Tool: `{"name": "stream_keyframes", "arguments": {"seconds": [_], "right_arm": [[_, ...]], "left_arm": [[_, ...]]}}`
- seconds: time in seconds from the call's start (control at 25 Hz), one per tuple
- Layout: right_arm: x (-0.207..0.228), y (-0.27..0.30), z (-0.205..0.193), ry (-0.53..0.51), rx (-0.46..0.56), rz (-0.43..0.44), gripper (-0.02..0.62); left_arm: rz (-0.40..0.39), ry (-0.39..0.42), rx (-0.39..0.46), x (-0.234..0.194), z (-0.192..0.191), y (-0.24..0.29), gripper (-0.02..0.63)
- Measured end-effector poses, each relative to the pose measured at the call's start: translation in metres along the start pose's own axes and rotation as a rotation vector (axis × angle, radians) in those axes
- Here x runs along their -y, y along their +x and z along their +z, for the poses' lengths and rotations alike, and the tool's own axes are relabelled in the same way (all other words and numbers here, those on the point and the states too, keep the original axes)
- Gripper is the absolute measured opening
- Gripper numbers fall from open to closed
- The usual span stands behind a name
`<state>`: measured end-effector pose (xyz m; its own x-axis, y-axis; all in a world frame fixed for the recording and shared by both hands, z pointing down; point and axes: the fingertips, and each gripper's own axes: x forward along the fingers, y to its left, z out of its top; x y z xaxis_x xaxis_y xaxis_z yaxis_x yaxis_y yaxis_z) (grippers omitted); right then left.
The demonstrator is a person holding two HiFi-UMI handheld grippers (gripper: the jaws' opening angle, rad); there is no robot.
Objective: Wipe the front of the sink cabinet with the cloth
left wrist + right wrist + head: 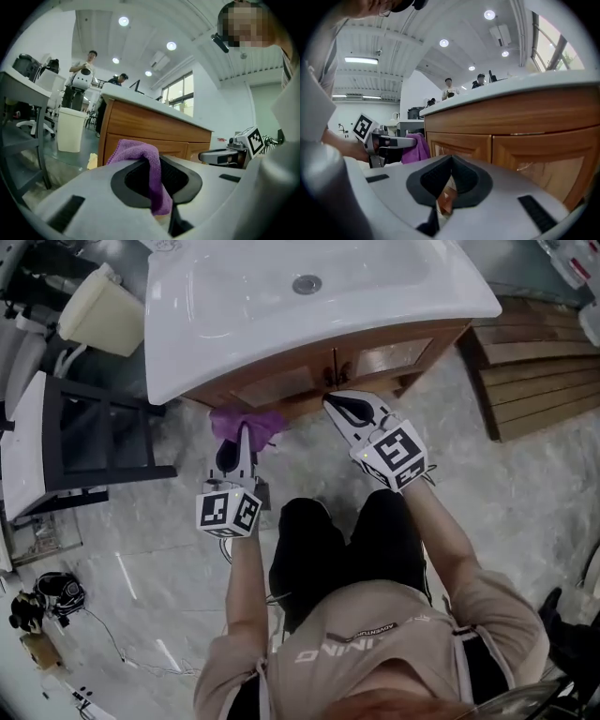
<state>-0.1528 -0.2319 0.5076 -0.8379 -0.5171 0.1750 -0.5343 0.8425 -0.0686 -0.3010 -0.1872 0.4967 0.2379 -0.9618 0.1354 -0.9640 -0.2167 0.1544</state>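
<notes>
A purple cloth (246, 422) hangs bunched from my left gripper (240, 442), which is shut on it just below the wooden sink cabinet (309, 376). In the left gripper view the cloth (149, 161) drapes between the jaws, with the cabinet front (140, 126) close ahead. My right gripper (349, 412) points at the cabinet doors (525, 150) near their middle seam, its jaws shut with nothing held. The right gripper view also shows the left gripper (391, 143) and the cloth (417, 147) at its left.
A white basin (281, 306) tops the cabinet. A cream bin (101, 310) stands at the left, with a dark-framed white table (56, 442) beside it. Wooden planks (534, 371) lie on the marble floor at the right. People stand in the distance (84, 79).
</notes>
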Motion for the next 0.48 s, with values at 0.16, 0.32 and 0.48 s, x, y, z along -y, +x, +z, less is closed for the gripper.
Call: {"name": "stream_keyframes", "arguments": {"seconds": [0.16,0.32,0.48], "right_arm": [[-0.005,0.014,-0.030,-0.032,0.028,0.012,0.012],[-0.016,0.014,-0.049,-0.081,0.058,0.020,0.011],[-0.025,0.006,-0.058,-0.095,0.049,0.013,0.012]], "left_arm": [[0.013,0.013,0.049,-0.010,-0.027,-0.003,0.037],[0.017,0.038,0.087,-0.009,-0.046,-0.012,0.037],[0.054,0.028,0.098,-0.014,-0.056,-0.020,0.037]]}}
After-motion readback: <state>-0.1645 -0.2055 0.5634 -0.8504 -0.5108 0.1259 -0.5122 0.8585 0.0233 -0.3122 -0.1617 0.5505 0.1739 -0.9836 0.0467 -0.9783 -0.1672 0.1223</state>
